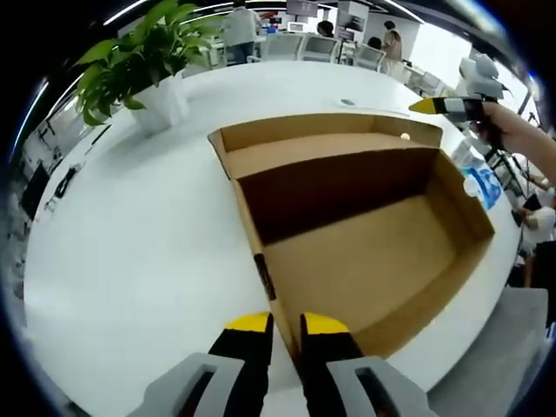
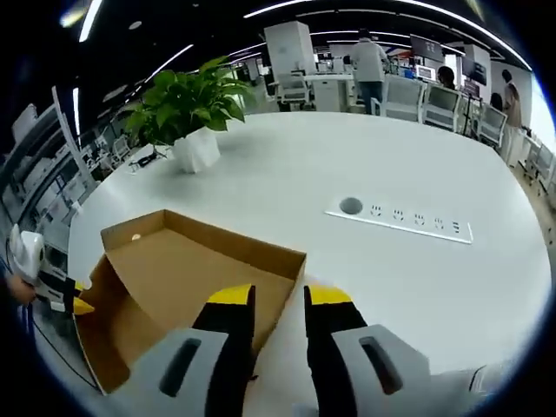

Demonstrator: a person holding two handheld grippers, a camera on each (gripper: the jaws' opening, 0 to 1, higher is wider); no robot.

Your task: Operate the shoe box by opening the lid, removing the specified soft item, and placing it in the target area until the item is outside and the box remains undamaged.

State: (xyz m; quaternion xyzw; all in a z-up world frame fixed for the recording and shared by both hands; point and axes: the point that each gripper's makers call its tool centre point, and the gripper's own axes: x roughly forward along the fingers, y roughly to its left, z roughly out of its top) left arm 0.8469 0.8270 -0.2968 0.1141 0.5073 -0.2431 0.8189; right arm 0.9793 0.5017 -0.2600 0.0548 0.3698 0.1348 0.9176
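The brown cardboard shoe box (image 1: pixel 373 252) lies on the white table with its lid (image 1: pixel 321 143) folded back, and its inside is bare cardboard. My left gripper (image 1: pixel 287 326) is at the near edge, jaws closed on the box's left wall. My right gripper (image 1: pixel 430 106), held by a hand, is at the lid's far right corner. In the right gripper view, the right gripper (image 2: pixel 278 297) has its jaws pinched on the box's (image 2: pixel 182 278) near cardboard edge. The left gripper (image 2: pixel 76 304) is at the box's opposite corner.
A potted plant (image 1: pixel 143 61) (image 2: pixel 187 104) stands on the round white table (image 1: pixel 130 252) beyond the box. A socket strip (image 2: pixel 400 221) is set into the tabletop. A plastic bottle (image 1: pixel 482 182) is beside the box. Chairs and people are in the background.
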